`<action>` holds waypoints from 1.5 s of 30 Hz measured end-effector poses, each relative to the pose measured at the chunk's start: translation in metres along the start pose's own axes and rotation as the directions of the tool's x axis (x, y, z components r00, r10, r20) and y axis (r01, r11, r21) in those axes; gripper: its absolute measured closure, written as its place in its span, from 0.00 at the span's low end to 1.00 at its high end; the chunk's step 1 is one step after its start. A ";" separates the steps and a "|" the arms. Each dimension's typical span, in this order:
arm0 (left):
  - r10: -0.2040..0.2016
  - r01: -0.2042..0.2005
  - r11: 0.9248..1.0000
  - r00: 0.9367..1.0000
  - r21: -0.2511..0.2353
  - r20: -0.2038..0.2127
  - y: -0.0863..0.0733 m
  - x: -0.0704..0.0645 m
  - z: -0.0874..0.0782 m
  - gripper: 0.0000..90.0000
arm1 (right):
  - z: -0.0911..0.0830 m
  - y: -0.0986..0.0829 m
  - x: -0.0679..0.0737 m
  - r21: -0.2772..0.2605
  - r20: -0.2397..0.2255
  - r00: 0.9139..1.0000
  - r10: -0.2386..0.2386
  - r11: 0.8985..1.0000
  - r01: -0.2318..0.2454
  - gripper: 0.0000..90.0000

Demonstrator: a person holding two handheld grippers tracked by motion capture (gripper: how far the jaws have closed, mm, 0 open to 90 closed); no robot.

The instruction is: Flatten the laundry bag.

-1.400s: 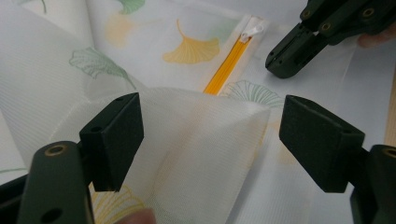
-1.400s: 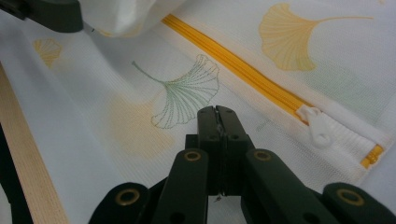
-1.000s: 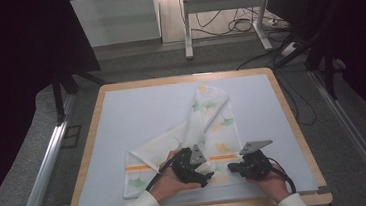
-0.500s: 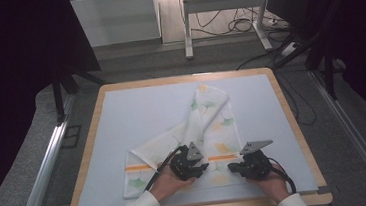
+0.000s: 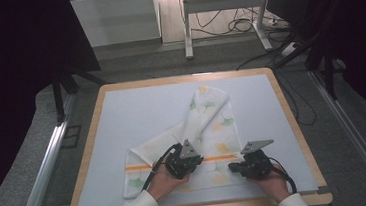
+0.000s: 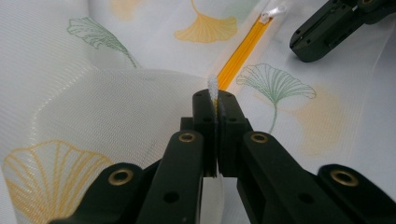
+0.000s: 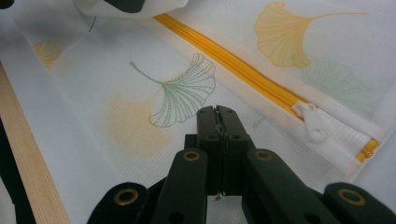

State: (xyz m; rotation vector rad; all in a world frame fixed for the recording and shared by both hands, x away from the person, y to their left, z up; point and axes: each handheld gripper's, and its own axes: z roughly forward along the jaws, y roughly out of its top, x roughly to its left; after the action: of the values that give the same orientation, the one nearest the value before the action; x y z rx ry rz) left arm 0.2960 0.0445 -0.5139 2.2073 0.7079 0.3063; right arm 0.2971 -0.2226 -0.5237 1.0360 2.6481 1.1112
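A white mesh bag (image 5: 207, 116) printed with ginkgo leaves lies partly folded on the mat, an orange zipper (image 5: 226, 157) crossing its near end. My left gripper (image 5: 199, 161) is on the bag's near middle. In the left gripper view, the left gripper (image 6: 214, 100) is shut on a raised fold of the mesh, just short of the zipper (image 6: 240, 53). My right gripper (image 5: 232, 168) rests on the bag's near right part. Its jaws (image 7: 215, 112) are shut with their tips on the mesh, beside the white zipper pull (image 7: 313, 122). I cannot tell whether any fabric is pinched there.
The pale blue mat (image 5: 122, 118) covers a table with a wooden rim (image 5: 293, 123). That rim (image 7: 28, 154) runs close beside the right gripper. Metal rails, table legs and cables stand on the floor beyond.
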 end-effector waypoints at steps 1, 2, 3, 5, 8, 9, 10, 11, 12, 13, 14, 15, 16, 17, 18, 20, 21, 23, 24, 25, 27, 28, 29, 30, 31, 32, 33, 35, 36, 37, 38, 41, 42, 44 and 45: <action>-0.004 0.004 1.000 1.000 -0.004 0.000 0.000 0.001 -0.001 0.99 | 0.000 0.000 0.000 0.000 0.000 1.000 -0.001 1.000 0.001 0.98; -0.004 0.004 1.000 1.000 -0.005 -0.001 0.000 0.002 -0.003 0.99 | 0.000 0.000 0.000 0.000 0.000 1.000 -0.002 1.000 0.002 0.98; -0.006 0.006 1.000 1.000 -0.010 -0.002 0.000 0.003 -0.004 0.99 | 0.000 0.000 0.000 0.000 0.000 1.000 -0.003 1.000 0.003 0.98; -0.010 0.010 1.000 1.000 -0.013 -0.005 0.000 0.003 -0.005 0.99 | 0.000 0.000 0.000 0.000 0.000 1.000 -0.003 1.000 0.003 0.98; -0.010 0.009 0.999 1.000 -0.047 -0.027 0.000 0.006 -0.014 0.99 | 0.000 0.000 0.000 0.000 0.000 1.000 -0.004 1.000 0.004 0.98; -0.010 0.009 0.999 1.000 -0.047 -0.027 0.000 0.006 -0.014 0.99 | 0.000 0.000 0.000 0.000 0.000 1.000 -0.004 1.000 0.004 0.98; -0.012 0.010 0.999 0.999 -0.052 -0.033 0.000 0.006 -0.016 0.99 | 0.000 0.000 0.000 0.001 -0.001 1.000 -0.003 1.000 0.003 0.98; -0.017 0.014 0.998 0.999 -0.061 -0.038 0.000 0.008 -0.019 0.99 | 0.000 0.000 0.000 0.000 -0.001 1.000 -0.003 1.000 0.003 0.98; -0.017 0.014 0.998 0.999 -0.061 -0.038 0.000 0.008 -0.019 0.99 | 0.000 0.000 0.000 0.000 -0.001 1.000 -0.003 1.000 0.003 0.98; -0.026 0.023 0.997 0.999 -0.068 -0.039 -0.001 0.011 -0.021 0.99 | 0.000 0.000 0.000 0.000 -0.001 1.000 -0.003 1.000 0.003 0.98; -0.032 0.029 0.997 0.999 -0.071 -0.041 -0.001 0.012 -0.022 0.99 | 0.000 0.000 0.000 0.001 -0.001 1.000 -0.004 1.000 0.004 0.98; -0.032 0.029 0.997 0.999 -0.071 -0.041 -0.001 0.012 -0.022 0.99 | 0.000 0.000 0.000 0.001 -0.002 1.000 -0.004 1.000 0.004 0.98; -0.037 0.034 0.997 0.998 -0.074 -0.041 -0.002 0.014 -0.024 0.99 | 0.000 0.000 0.000 0.000 -0.002 1.000 -0.006 1.000 0.006 0.99; -0.039 0.036 0.996 0.998 -0.076 -0.045 -0.002 0.015 -0.025 0.99 | 0.000 0.000 0.000 0.000 -0.002 1.000 -0.006 1.000 0.006 0.99; -0.042 0.038 0.996 0.998 -0.083 -0.052 -0.001 0.018 -0.029 0.99 | 0.000 0.000 0.000 0.001 0.000 1.000 -0.007 1.000 0.007 0.99; -0.044 0.039 0.995 0.998 -0.089 -0.055 -0.001 0.019 -0.031 0.99 | 0.000 0.000 0.000 0.001 -0.001 1.000 -0.008 1.000 0.008 0.99; -0.050 0.043 0.994 0.997 -0.101 -0.061 -0.002 0.022 -0.036 0.99 | 0.000 0.000 0.000 0.000 -0.001 1.000 -0.008 1.000 0.008 0.99; -0.054 0.047 0.993 0.997 -0.108 -0.062 -0.002 0.024 -0.039 0.99 | 0.000 0.000 0.000 0.000 -0.002 1.000 -0.008 1.000 0.008 0.99; -0.062 0.054 0.991 0.996 -0.119 -0.067 -0.003 0.028 -0.044 0.99 | 0.000 0.000 0.000 0.000 -0.002 1.000 -0.009 1.000 0.009 0.99; -0.066 0.057 0.991 0.995 -0.122 -0.071 -0.003 0.030 -0.046 0.99 | 0.000 0.000 0.000 -0.001 -0.003 1.000 -0.007 1.000 0.007 0.99; -0.081 0.070 0.988 0.994 -0.135 -0.076 -0.004 0.034 -0.050 0.99 | 0.000 0.000 0.000 -0.001 -0.003 1.000 -0.008 1.000 0.008 0.99; -0.081 0.070 0.988 0.994 -0.135 -0.076 -0.004 0.034 -0.050 0.99 | 0.000 0.000 0.000 -0.001 -0.002 1.000 -0.009 1.000 0.009 0.99; -0.095 0.082 0.987 0.992 -0.141 -0.087 -0.006 0.039 -0.054 0.99 | 0.000 0.000 0.000 -0.001 -0.002 1.000 -0.011 1.000 0.011 0.99; -0.095 0.082 0.987 0.992 -0.141 -0.087 -0.006 0.039 -0.054 0.99 | 0.000 0.000 0.000 -0.001 -0.002 1.000 -0.011 1.000 0.011 0.99; -0.112 0.096 0.983 0.989 -0.153 -0.096 -0.008 0.044 -0.059 0.99 | 0.000 0.000 0.000 -0.001 -0.002 1.000 -0.012 1.000 0.012 0.99; -0.112 0.096 0.983 0.989 -0.153 -0.096 -0.008 0.044 -0.059 0.99 | 0.000 0.000 0.000 -0.001 -0.002 1.000 -0.012 1.000 0.012 0.99; -0.122 0.104 0.981 0.987 -0.163 -0.101 -0.009 0.048 -0.063 0.99 | 0.000 0.000 0.000 -0.002 -0.004 1.000 -0.011 1.000 0.011 0.99; -0.125 0.107 0.980 0.987 -0.168 -0.104 -0.009 0.050 -0.065 0.99 | 0.000 0.000 0.000 -0.002 -0.002 1.000 -0.011 1.000 0.011 0.99; -0.135 0.114 0.977 0.985 -0.179 -0.109 -0.010 0.054 -0.069 0.99 | 0.000 0.000 0.000 -0.002 -0.002 1.000 -0.012 1.000 0.012 0.99; -0.136 0.114 0.977 0.984 -0.182 -0.112 -0.010 0.055 -0.070 0.99 | 0.000 0.000 0.000 -0.002 -0.002 1.000 -0.012 1.000 0.012 0.99; -0.136 0.114 0.977 0.984 -0.182 -0.112 -0.010 0.055 -0.070 0.99 | 0.000 0.000 0.000 -0.002 -0.002 1.000 -0.012 1.000 0.012 0.99; -0.142 0.118 0.974 0.983 -0.192 -0.120 -0.011 0.059 -0.074 0.99 | 0.000 0.000 -0.001 -0.002 -0.004 1.000 -0.011 1.000 0.011 0.99; -0.142 0.116 0.974 0.982 -0.195 -0.126 -0.012 0.061 -0.076 0.99 | 0.000 0.000 -0.001 -0.002 -0.004 1.000 -0.012 1.000 0.012 0.99; -0.148 0.120 0.972 0.980 -0.202 -0.130 -0.012 0.062 -0.077 0.99 | 0.000 0.000 -0.001 -0.002 -0.004 1.000 -0.012 1.000 0.012 0.99; -0.148 0.120 0.972 0.980 -0.202 -0.130 -0.012 0.062 -0.077 0.99 | 0.000 0.000 -0.001 -0.002 -0.004 1.000 -0.013 1.000 0.013 0.99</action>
State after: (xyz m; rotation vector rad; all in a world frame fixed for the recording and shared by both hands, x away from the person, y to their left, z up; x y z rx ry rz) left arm 0.3090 0.1344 -0.4721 1.9572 0.8650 0.4498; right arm 0.2975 -0.2230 -0.5240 1.0164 2.6519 1.1143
